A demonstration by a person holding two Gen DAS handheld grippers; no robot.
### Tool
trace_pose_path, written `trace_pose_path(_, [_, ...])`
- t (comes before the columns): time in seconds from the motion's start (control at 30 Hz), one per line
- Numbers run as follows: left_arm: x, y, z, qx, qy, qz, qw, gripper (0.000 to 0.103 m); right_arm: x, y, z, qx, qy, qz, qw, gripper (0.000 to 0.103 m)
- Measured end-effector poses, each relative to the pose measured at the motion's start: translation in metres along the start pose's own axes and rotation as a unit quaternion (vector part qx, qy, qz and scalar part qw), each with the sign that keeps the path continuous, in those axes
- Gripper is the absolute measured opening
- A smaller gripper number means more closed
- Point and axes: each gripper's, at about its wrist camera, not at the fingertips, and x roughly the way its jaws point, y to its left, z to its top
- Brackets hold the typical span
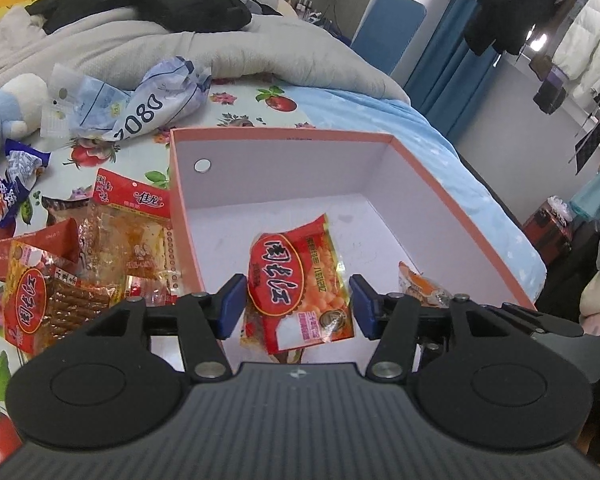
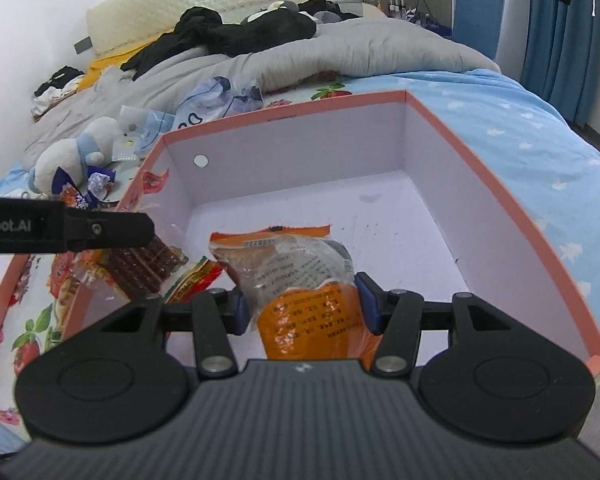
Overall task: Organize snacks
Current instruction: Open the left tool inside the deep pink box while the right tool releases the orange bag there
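Observation:
A pink box (image 1: 460,208) with white inside sits on the bed. In the left wrist view my left gripper (image 1: 296,304) is open over the box's near end, its blue pads apart on either side of a red and yellow snack packet (image 1: 300,284) lying on the box floor. An orange packet (image 1: 424,290) lies to its right. In the right wrist view my right gripper (image 2: 300,306) is open wide around the same orange packet (image 2: 296,280) in the box (image 2: 480,184), pads at its sides; whether they touch it I cannot tell. The left gripper's finger (image 2: 100,232) reaches in from the left.
Several loose snack packets (image 1: 80,256) lie on the flowered sheet left of the box. A white and blue plush toy (image 2: 72,156), plastic bags (image 1: 140,100), a grey duvet (image 1: 180,48) and black clothes lie beyond. The bed's right edge drops off past the box.

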Motion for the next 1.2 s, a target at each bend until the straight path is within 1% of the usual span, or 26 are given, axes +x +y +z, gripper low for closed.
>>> trace_pose_path(0.03, [-0.003,0.000,0.001,0.001,0.000,0.003,1.0000,0.067,-0.002,0.000,-0.001,0.001,0.000,-0.002,1.000,0.059])
trace_pose_path(0.07, [-0.008,0.000,0.001,-0.001,-0.004,0.007,1.0000,0.069,-0.004,0.000,-0.001,0.003,-0.001,-0.002,1.000,0.065])
trace_pose_path(0.17, [-0.025,0.002,0.000,0.000,-0.019,0.011,0.9997,0.075,-0.015,0.005,-0.002,-0.006,-0.014,-0.009,1.000,0.074])
trace_pose_path(0.4, [-0.080,-0.002,-0.011,0.005,-0.051,0.011,0.9986,0.075,-0.054,0.019,-0.004,-0.010,-0.042,-0.003,0.999,0.074])
trace_pose_path(0.7, [-0.158,-0.005,-0.040,0.003,-0.088,0.016,0.9960,0.075,-0.109,0.047,-0.016,-0.018,-0.071,0.014,0.997,0.074])
trace_pose_path(0.8, [-0.180,-0.004,-0.052,0.002,-0.094,0.023,0.9953,0.075,-0.124,0.056,-0.024,-0.020,-0.077,0.017,0.997,0.074])
trace_pose_path(0.93, [-0.205,-0.002,-0.073,-0.012,-0.097,0.027,0.9948,0.075,-0.142,0.064,-0.037,-0.013,-0.084,0.030,0.996,0.074])
trace_pose_path(1.03, [-0.223,-0.001,-0.093,-0.018,-0.106,0.045,0.9932,0.075,-0.155,0.068,-0.045,-0.011,-0.089,0.034,0.995,0.074])
trace_pose_path(1.13, [-0.237,0.003,-0.110,-0.028,-0.110,0.048,0.9923,0.075,-0.165,0.074,-0.051,-0.014,-0.092,0.037,0.995,0.074])
trace_pose_path(1.2, [-0.246,0.006,-0.123,-0.034,-0.113,0.057,0.9914,0.075,-0.171,0.079,-0.056,-0.019,-0.096,0.039,0.994,0.074])
